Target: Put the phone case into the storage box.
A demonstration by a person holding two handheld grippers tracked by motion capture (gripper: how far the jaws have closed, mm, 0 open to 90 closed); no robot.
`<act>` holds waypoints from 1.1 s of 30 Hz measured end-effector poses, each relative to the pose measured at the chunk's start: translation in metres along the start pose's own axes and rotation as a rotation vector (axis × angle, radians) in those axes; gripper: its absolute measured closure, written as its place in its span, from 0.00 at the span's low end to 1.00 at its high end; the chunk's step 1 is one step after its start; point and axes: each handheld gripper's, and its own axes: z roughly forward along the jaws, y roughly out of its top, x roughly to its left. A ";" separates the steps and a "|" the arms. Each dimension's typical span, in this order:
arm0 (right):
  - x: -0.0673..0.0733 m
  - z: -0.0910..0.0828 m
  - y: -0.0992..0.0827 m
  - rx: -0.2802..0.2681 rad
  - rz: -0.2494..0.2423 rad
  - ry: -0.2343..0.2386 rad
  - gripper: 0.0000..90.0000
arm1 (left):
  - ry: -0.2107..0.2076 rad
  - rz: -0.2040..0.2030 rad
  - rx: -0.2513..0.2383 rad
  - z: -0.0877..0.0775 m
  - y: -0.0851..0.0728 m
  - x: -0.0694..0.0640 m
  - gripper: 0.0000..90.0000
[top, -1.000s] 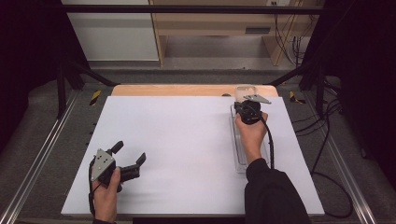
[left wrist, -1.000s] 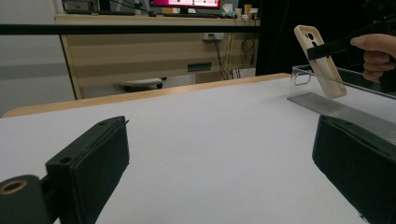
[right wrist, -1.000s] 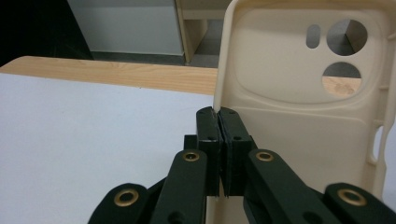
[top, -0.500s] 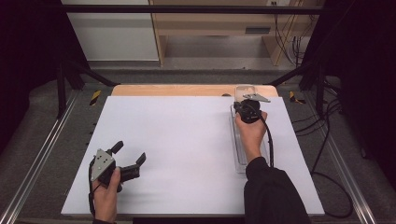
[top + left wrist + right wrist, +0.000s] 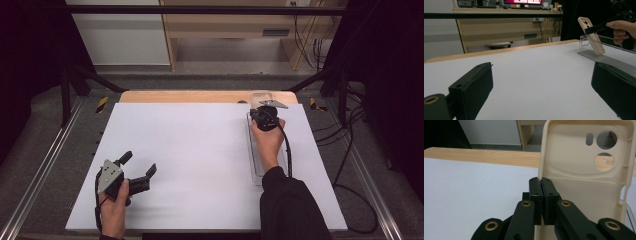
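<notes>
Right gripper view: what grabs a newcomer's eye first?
The cream phone case, held upright with the right gripper shut on its lower edge, camera cutouts at the top. In the high view it sits over the clear tray at the table's right; the left gripper rests open at near left.

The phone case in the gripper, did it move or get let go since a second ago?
Nothing visibly changed. The right gripper stays shut on the edge of the cream phone case, holding it up over the clear tray. The left gripper stays open and empty, low over the white table.
</notes>
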 end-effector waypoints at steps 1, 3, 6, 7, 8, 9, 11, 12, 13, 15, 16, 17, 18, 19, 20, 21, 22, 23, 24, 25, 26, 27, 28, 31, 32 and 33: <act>0.000 0.001 0.000 0.002 -0.001 -0.001 0.98 | 0.000 -0.002 -0.002 0.000 0.000 0.000 0.04; 0.000 0.002 -0.001 0.005 0.003 0.000 0.98 | 0.000 -0.001 0.000 0.000 0.000 0.000 0.04; 0.000 0.003 -0.001 0.009 -0.003 0.001 0.98 | 0.001 -0.003 -0.001 -0.001 0.000 0.001 0.04; 0.001 0.004 -0.001 0.009 -0.006 -0.002 0.98 | 0.001 -0.004 -0.002 -0.001 0.000 0.001 0.04; 0.001 0.004 -0.001 0.010 -0.007 -0.003 0.98 | 0.002 -0.005 -0.003 -0.001 0.000 0.001 0.04; 0.000 0.004 -0.001 0.007 -0.005 -0.003 0.98 | 0.003 -0.005 -0.002 -0.001 0.000 0.001 0.04; 0.000 0.004 -0.001 0.007 -0.002 -0.001 0.98 | 0.002 -0.006 0.001 -0.001 0.000 0.001 0.04; 0.000 0.005 -0.001 0.008 -0.002 -0.002 0.98 | 0.001 -0.004 0.001 0.000 0.000 0.001 0.04; 0.000 0.005 -0.001 0.010 -0.001 -0.004 0.98 | 0.001 -0.002 0.001 0.000 0.000 0.001 0.04; 0.000 0.006 -0.002 0.010 -0.002 -0.004 0.98 | 0.000 -0.003 -0.001 0.000 0.000 0.000 0.04; 0.000 0.006 -0.002 0.009 -0.002 -0.006 0.98 | 0.000 -0.003 -0.001 0.000 0.000 0.000 0.04; 0.000 0.006 -0.002 0.009 -0.006 -0.004 0.98 | 0.000 -0.003 -0.001 0.000 0.000 0.000 0.04; 0.001 0.006 -0.002 0.009 -0.012 -0.006 0.98 | 0.001 -0.003 0.000 0.000 0.000 0.000 0.04; 0.001 0.006 -0.002 0.009 -0.013 -0.006 0.98 | 0.002 -0.002 0.000 0.000 0.000 0.001 0.04; 0.000 0.006 -0.002 0.009 -0.014 -0.006 0.98 | 0.002 -0.002 0.000 0.000 0.000 0.001 0.04; 0.000 0.006 -0.002 0.008 -0.014 -0.006 0.98 | 0.002 -0.003 0.000 0.000 0.000 0.000 0.04; 0.000 0.006 -0.002 0.007 -0.015 -0.007 0.98 | 0.001 -0.002 -0.001 0.000 0.000 0.000 0.04; 0.000 0.006 -0.002 0.007 -0.013 -0.007 0.97 | 0.001 -0.002 -0.001 0.000 0.000 0.000 0.04; 0.000 0.007 -0.002 0.007 -0.013 -0.006 0.97 | 0.001 -0.003 -0.001 0.000 0.000 0.000 0.04; 0.000 0.007 -0.002 0.008 -0.011 -0.006 0.97 | 0.001 -0.003 0.000 0.000 0.000 0.000 0.04; 0.000 0.007 -0.003 0.011 -0.006 -0.011 0.96 | 0.001 -0.003 -0.001 0.000 0.000 0.000 0.04; 0.000 0.007 -0.003 0.011 -0.004 -0.013 0.96 | 0.001 -0.002 -0.001 0.000 0.000 0.000 0.04; 0.000 0.007 -0.002 0.008 -0.003 -0.016 0.95 | 0.001 -0.001 0.000 -0.001 0.000 0.001 0.04; 0.000 0.005 -0.001 -0.002 -0.003 -0.017 0.92 | 0.002 -0.002 0.000 -0.001 0.000 0.001 0.04; 0.000 0.004 0.000 -0.006 -0.001 -0.015 0.91 | 0.002 -0.001 0.001 -0.001 0.000 0.001 0.04; 0.000 0.003 0.000 -0.009 -0.003 -0.012 0.90 | 0.002 -0.001 0.002 -0.001 0.000 0.001 0.04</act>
